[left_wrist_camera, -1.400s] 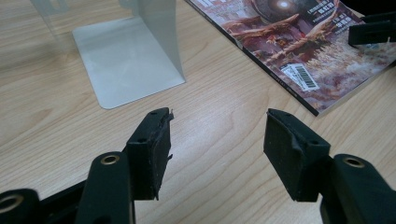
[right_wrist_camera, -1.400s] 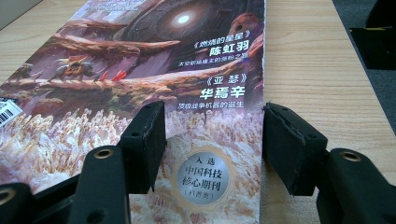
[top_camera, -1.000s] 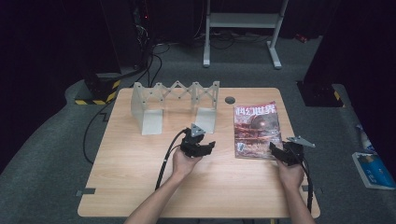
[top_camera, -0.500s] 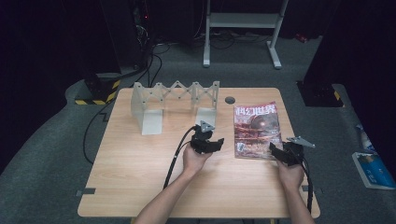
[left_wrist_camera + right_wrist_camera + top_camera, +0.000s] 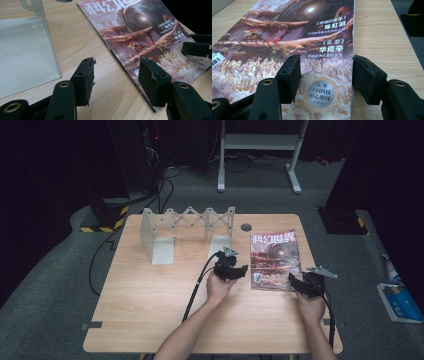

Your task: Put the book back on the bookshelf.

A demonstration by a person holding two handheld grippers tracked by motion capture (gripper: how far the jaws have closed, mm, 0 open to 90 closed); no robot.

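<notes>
Reading mag (image 5: 274,259) cover: 科幻世界, 陈虹羽, 华焉辛, 入选中国科技核心期刊.

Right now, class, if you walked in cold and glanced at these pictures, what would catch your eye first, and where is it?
The colourful magazine lies flat on the right half of the wooden table, by far the brightest thing there. The left gripper sits at its left edge and the right gripper at its near right corner, both with jaws open and gripping nothing. Behind them, near the far edge, stands a grey metal zigzag rack.
</notes>
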